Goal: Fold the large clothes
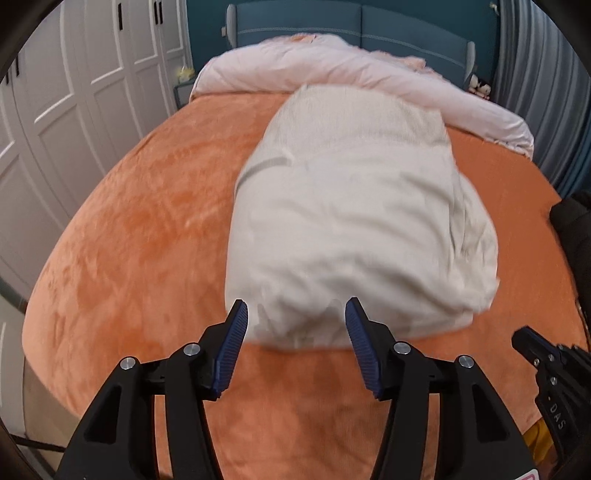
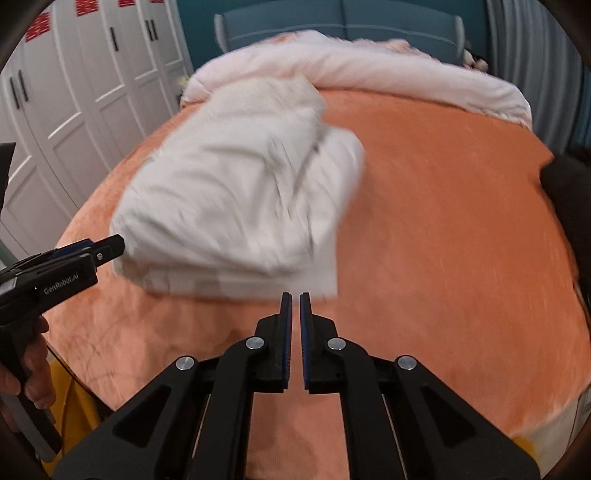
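Note:
A large cream-white garment (image 1: pixel 351 221) lies folded in a thick bundle on the orange bed cover (image 1: pixel 147 229). My left gripper (image 1: pixel 295 314) is open and empty, its blue pads just short of the bundle's near edge. In the right wrist view the same garment (image 2: pixel 240 192) is blurred, left of centre. My right gripper (image 2: pixel 295 299) is shut with nothing between its pads, just in front of the bundle's near right corner. The left gripper (image 2: pixel 107 249) shows at the left edge, and the right gripper's tip (image 1: pixel 524 339) shows at the left wrist view's right edge.
A pale pink duvet (image 1: pixel 332 70) is bunched along the head of the bed below a blue headboard (image 1: pixel 351 26). White wardrobe doors (image 1: pixel 74 92) stand to the left. A dark object (image 2: pixel 569 192) sits at the bed's right edge. Grey curtains (image 1: pixel 546 74) hang at right.

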A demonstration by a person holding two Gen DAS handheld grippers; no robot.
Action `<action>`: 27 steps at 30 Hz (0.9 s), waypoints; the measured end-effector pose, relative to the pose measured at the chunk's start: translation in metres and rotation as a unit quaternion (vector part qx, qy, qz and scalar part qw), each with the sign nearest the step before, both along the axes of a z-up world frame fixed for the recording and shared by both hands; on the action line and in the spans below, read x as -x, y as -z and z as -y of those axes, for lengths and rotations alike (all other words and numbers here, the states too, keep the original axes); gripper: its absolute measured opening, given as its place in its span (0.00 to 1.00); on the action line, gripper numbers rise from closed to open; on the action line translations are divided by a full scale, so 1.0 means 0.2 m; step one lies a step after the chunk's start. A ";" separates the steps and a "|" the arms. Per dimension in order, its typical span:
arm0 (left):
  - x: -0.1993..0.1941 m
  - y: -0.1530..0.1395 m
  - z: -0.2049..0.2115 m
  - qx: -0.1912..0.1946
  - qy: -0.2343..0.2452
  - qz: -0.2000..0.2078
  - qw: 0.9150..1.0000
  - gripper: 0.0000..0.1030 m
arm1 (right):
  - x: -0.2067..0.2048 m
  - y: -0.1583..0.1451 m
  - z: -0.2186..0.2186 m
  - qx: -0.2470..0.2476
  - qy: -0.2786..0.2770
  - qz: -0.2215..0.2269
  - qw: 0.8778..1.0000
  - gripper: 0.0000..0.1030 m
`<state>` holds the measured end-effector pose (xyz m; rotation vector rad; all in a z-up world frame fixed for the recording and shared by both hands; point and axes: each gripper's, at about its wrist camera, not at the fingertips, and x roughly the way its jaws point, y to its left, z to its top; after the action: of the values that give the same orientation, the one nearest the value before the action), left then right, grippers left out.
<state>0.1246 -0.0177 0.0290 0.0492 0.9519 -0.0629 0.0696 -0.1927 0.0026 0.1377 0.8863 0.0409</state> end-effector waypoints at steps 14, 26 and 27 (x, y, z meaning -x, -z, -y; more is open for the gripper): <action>0.18 0.19 0.08 -0.022 -0.011 -0.015 1.000 0.54 | 0.18 0.14 -0.02 0.017 0.016 -0.003 1.000 0.17; 0.20 0.29 0.07 -0.031 -0.025 -0.024 0.999 0.54 | 0.18 0.21 -0.18 0.023 0.001 0.000 1.000 0.31; 0.21 0.30 0.07 -0.033 -0.025 -0.025 0.999 0.54 | 0.17 0.21 -0.19 0.024 0.000 -0.001 1.000 0.33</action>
<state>0.0834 -0.0316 -0.0311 0.0845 1.0038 0.0141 0.0350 -0.1542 -0.0393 0.0933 0.8888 0.0206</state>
